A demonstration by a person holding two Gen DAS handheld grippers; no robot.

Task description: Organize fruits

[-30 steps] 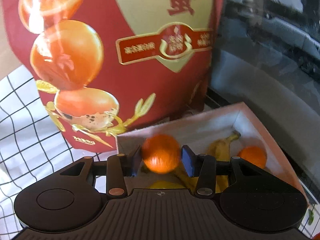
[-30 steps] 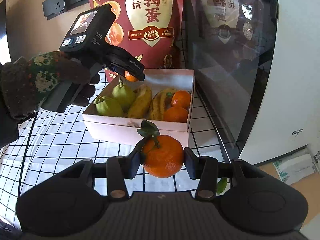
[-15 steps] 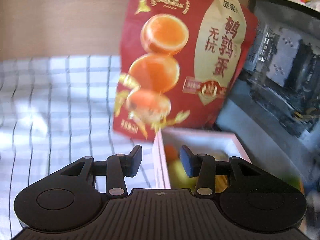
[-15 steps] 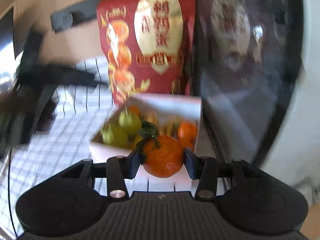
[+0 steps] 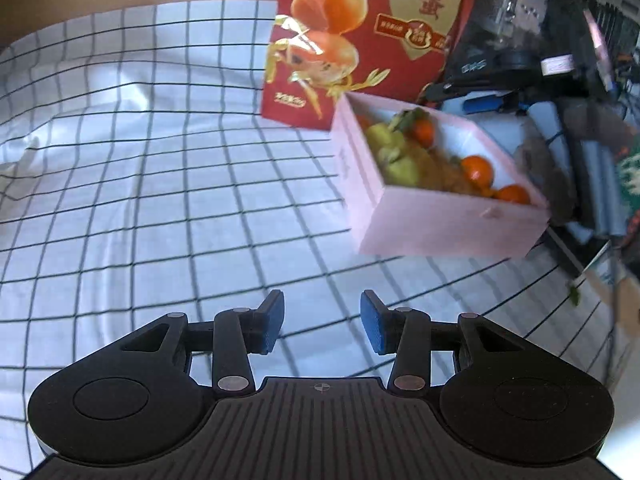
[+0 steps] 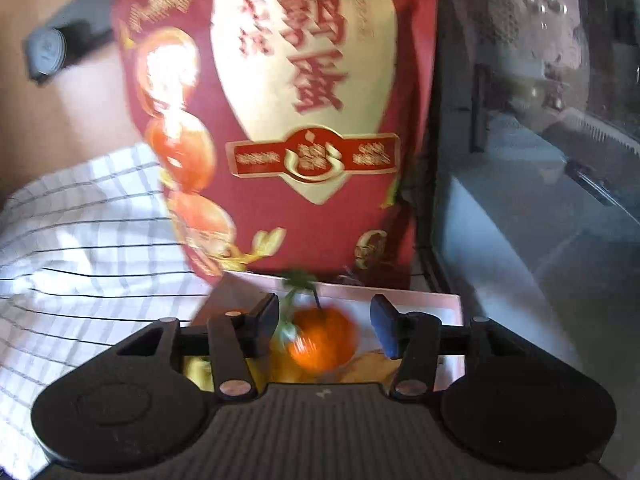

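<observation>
Your right gripper [image 6: 324,326] hangs wide open right over the pink box [image 6: 448,308], the leafy tangerine [image 6: 322,338] loose between its jaws, while your empty, open left gripper [image 5: 322,322] sits well apart

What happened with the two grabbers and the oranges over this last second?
The left gripper let its orange go into the pink box and backed away, empty and open. The right gripper moved over the box and opened; its leafy orange, blurred, sits loose between the fingers. The box and red bag stayed put.
</observation>
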